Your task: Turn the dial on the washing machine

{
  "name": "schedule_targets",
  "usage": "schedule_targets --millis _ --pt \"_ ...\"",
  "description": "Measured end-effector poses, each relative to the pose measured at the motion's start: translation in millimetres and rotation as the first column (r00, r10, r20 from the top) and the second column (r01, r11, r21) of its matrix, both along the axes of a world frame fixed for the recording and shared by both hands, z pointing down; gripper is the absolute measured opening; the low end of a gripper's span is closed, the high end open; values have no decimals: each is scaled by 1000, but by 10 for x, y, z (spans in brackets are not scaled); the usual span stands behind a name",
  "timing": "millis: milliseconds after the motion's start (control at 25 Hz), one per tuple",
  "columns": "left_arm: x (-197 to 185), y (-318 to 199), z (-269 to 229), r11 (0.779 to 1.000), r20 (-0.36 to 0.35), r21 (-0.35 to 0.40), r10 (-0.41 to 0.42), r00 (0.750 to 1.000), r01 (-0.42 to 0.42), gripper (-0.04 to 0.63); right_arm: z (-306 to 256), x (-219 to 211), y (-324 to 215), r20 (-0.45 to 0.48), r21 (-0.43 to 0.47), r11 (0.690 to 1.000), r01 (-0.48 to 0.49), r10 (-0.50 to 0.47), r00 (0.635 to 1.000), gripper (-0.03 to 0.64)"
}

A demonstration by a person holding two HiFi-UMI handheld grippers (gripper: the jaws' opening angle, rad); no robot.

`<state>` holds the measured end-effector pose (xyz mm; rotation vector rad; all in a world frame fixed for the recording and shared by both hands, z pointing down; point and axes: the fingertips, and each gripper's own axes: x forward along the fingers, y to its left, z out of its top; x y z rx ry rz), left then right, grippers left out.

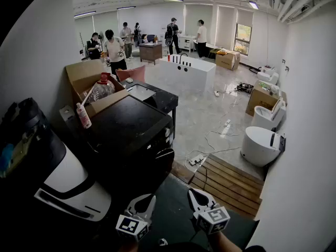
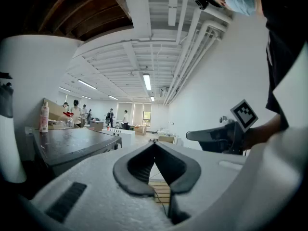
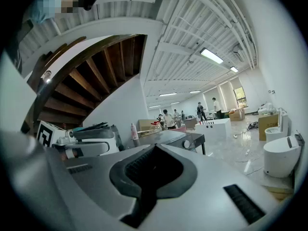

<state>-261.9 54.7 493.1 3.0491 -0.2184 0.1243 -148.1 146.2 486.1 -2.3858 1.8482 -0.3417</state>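
The washing machine (image 1: 128, 127) is a black box with a flat dark top, standing ahead and to the left in the head view. Its round pale dial (image 3: 186, 144) shows on the front panel in the right gripper view, far beyond the jaws. My left gripper (image 1: 148, 198) and right gripper (image 1: 195, 192) hover side by side low in the head view, well short of the machine. The left gripper (image 2: 155, 146) has its jaws together with nothing between them. The right gripper (image 3: 155, 148) is likewise shut and empty.
A pink and white bottle (image 1: 83, 115) stands on the machine's left rear, beside an open cardboard box (image 1: 84, 77). A white appliance (image 1: 68, 188) sits close at left. Wooden steps (image 1: 231, 185), a power strip (image 1: 198, 160) and a white toilet (image 1: 260, 143) lie right. Several people stand at the back.
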Motion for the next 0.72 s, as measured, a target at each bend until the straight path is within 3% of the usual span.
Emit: schedule_targets --millis 280,360,600,720 --pt "108 -271 46 998 -10 -21 66 998 -66 15 24 -15 -286 25 33 999 -21 21 999 2" --pt "134 -336 90 995 -10 -36 92 996 -92 79 28 -13 -345 26 42 999 -32 31 999 2" --pt "212 -526 105 992 -18 -70 105 994 -106 84 74 19 -544 8 13 1000 -18 18 1000 145" --pt "302 -546 135 993 -16 -73 95 995 -96 84 135 162 -579 9 11 1000 0 0 1000 169"
